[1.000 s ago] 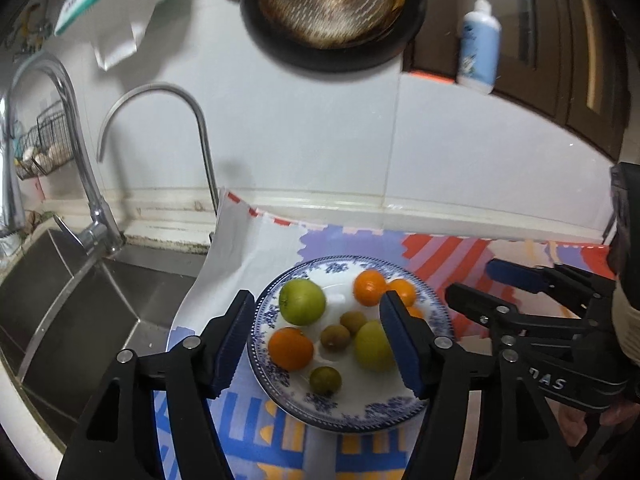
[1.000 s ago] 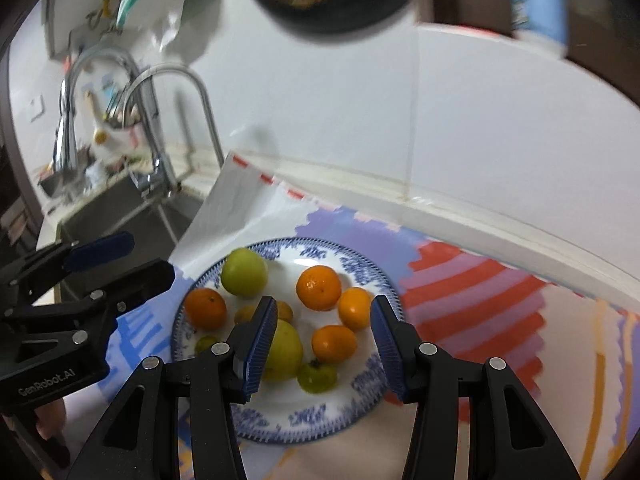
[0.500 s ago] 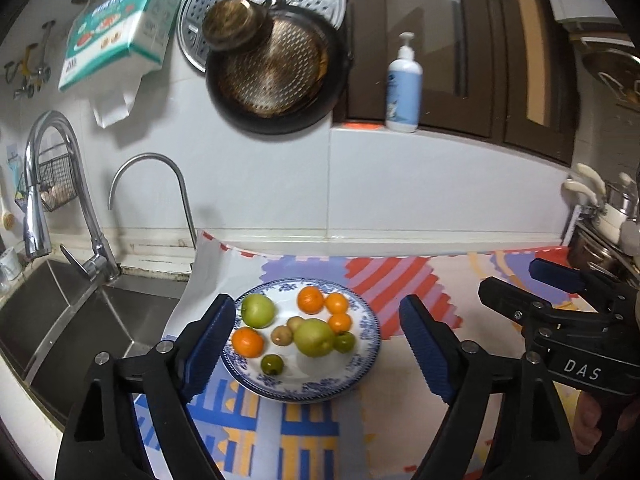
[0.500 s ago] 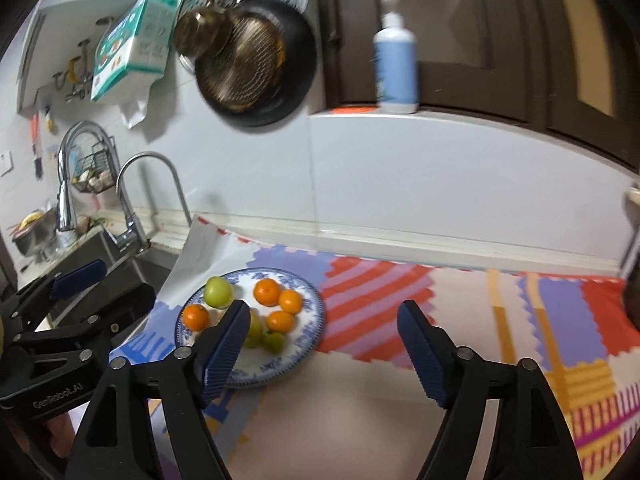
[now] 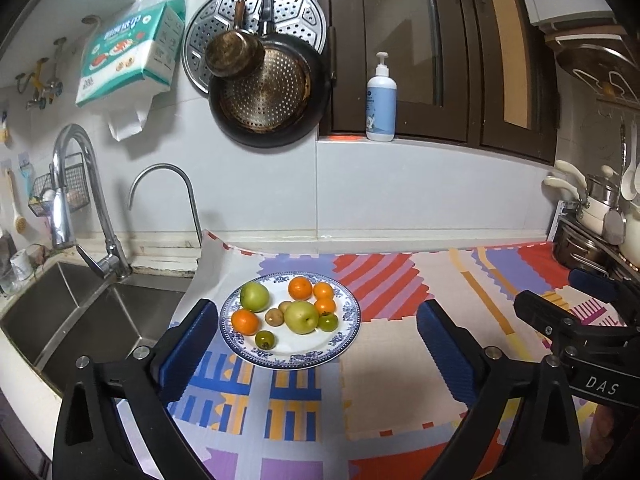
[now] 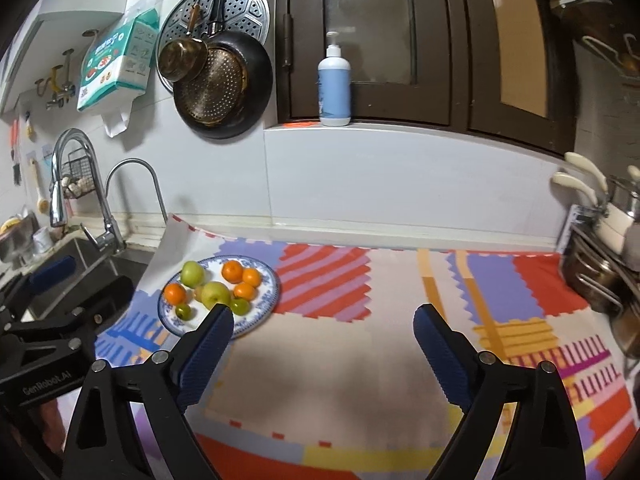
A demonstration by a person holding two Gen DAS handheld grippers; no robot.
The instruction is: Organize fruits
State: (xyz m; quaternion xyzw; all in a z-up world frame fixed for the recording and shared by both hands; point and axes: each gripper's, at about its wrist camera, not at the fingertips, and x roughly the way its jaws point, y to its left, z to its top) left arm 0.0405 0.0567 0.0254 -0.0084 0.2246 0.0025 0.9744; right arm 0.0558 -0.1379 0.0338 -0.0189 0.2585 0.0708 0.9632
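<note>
Fruits all sit on the blue-rimmed plate (image 5: 347,322), which rests on the patterned mat (image 5: 400,380) at its sink-side end, just beside the sink (image 5: 80,312). Count on plate, left wrist view: two large green apples (image 5: 254,296) (the second nearer plate centre), four oranges (image 5: 245,321), two small brownish fruits, probably kiwis (image 5: 274,316), and two small dark-green fruits (image 5: 265,339). None lies on the mat outside the plate in either view.

Step in hand, as judged: gathering looks done, or close to it. No loose fruit in view, so the task reads as at or near its end. If any sorting by kind is still wanted, the next move calls for bringing one gripper down over a single fruit, jaws spread wide enough for an apple, without nudging its neighbours; the pieces sit touching at plate centre, so a small orange at the rim would be the easier pick.

Left gripper (image 5: 312,344): jaws spread wide, nothing between them but open view of plate and mat. Right gripper (image 6: 323,340): also spread, empty, aimed at bare mat beside the plate.

Against the earlier frames: both grippers were close over the plate then, jaws narrower and framing the fruit. Both have just been opening, with no fruit between the pads, and both have drawn back and up: the plate now shows smaller, with the hanging frying pan (image 5: 269,98) and the pump bottle (image 5: 381,100) fully in view. Fruit arrangement on the plate looks unchanged.
</note>
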